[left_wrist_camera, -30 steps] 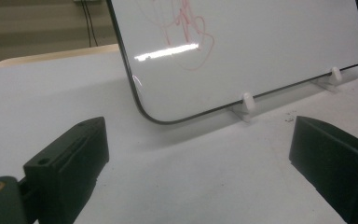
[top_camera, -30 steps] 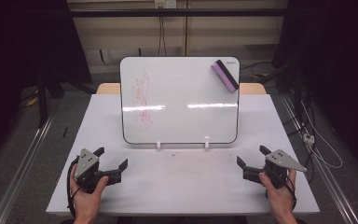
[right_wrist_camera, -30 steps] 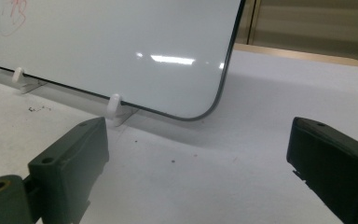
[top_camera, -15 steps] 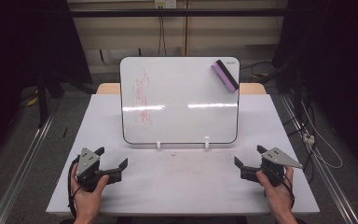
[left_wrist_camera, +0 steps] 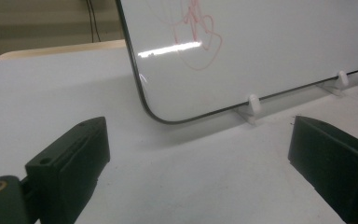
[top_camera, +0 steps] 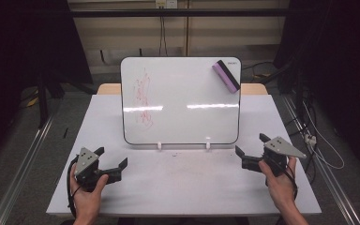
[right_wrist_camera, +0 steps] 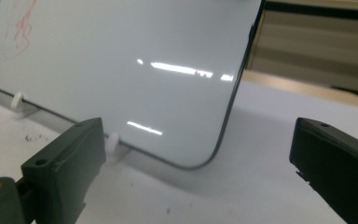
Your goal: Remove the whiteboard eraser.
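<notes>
A white table fills the middle of the high view, and a whiteboard stands on it toward the far edge, propped at a lean on two small white feet, with red scribbles down its left side and a purple-and-black eraser stuck at its upper right corner. Near the table's front edge, a person's left hand holds the left gripper with its jaws spread wide and nothing between them, well short of the board's lower left corner. At the opposite side the right gripper rests in the other hand, jaws likewise parted and empty, near the board's lower right corner but not touching it. The left gripper view looks across bare tabletop at the red scribbles and both feet
</notes>
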`<state>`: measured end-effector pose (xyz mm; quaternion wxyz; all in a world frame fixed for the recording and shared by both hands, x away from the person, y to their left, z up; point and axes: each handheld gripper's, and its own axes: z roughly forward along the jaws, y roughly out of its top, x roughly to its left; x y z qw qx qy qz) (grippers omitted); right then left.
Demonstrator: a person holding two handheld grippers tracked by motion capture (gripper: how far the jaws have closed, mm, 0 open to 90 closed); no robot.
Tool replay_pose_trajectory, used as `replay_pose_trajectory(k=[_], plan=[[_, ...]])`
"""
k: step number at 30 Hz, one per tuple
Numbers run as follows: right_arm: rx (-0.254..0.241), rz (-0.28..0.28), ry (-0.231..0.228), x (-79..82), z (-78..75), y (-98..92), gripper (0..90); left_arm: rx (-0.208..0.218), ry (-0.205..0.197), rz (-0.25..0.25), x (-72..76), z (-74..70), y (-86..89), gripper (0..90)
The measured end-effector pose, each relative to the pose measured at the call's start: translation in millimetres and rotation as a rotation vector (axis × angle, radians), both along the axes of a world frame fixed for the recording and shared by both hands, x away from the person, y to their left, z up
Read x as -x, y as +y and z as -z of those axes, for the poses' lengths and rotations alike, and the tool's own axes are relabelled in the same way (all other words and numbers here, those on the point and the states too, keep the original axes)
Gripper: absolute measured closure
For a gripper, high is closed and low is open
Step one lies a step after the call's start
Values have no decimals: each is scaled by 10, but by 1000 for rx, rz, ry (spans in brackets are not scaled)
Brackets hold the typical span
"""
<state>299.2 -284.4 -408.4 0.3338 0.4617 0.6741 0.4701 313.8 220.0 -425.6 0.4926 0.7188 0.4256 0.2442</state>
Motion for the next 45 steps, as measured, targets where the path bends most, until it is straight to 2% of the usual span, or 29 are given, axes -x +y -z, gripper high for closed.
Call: replay_pose_trajectory(k=[8,13,16,21,22,25,28,32,34,35,37,38,42,45], plan=[[17,-49,-30,-255,-262,161,45,-2,0,5,-3,1,1,50],[28,-56,-25,-363,-336,197,39,10,13,10,-21,15,-11,50],[48,-45,-37,-407,-376,197,39,-3,9,13,-29,18,-13,50],[52,-49,-59,-521,-515,175,39,-6,15,7,-20,38,25,50],[57,-45,-64,-547,-550,181,40,4,17,0,-14,40,31,50],[72,-50,-62,-598,-627,194,40,-2,15,-1,-12,39,50,50],[112,-40,-72,-690,-796,231,62,-2,17,0,-17,41,53,50],[117,-28,-84,-791,-949,235,95,2,16,3,-15,43,34,50],[119,-26,-84,-815,-979,237,110,0,13,6,-22,42,29,50],[139,-19,-81,-863,-1028,250,128,-2,14,6,-25,42,27,50],[149,-18,-80,-890,-1046,255,130,-3,16,6,-29,46,23,50],[161,-19,-64,-944,-1068,271,132,-5,16,7,-29,47,22,50],[186,-12,-49,-1036,-1102,289,156,-6,15,7,-29,41,22,50],[195,-8,-54,-1088,-1146,288,176,-2,20,7,-42,38,4,50]])
